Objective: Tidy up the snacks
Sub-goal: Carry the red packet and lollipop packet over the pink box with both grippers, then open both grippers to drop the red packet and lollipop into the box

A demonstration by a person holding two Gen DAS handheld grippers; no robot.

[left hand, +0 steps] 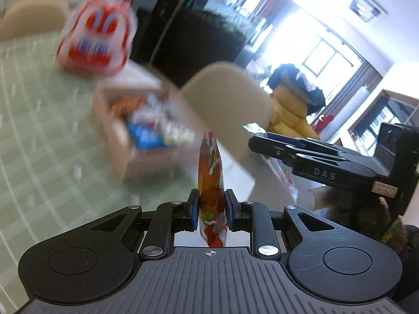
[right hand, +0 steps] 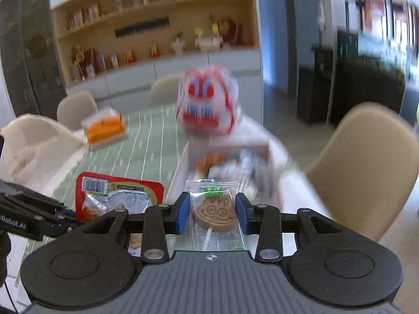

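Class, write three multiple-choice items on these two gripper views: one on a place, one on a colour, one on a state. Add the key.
1. Where does the red-and-white bag stand?
A. behind the box
B. inside the box
C. on a chair

2. What colour are the pads?
A. green
B. blue
C. yellow

3. What is in the right gripper?
A. nothing
B. a spoon
C. a wrapped lollipop

Key: A, it rises beyond the box's far edge; B, blue on both fingers; C, pads press its wrapper.
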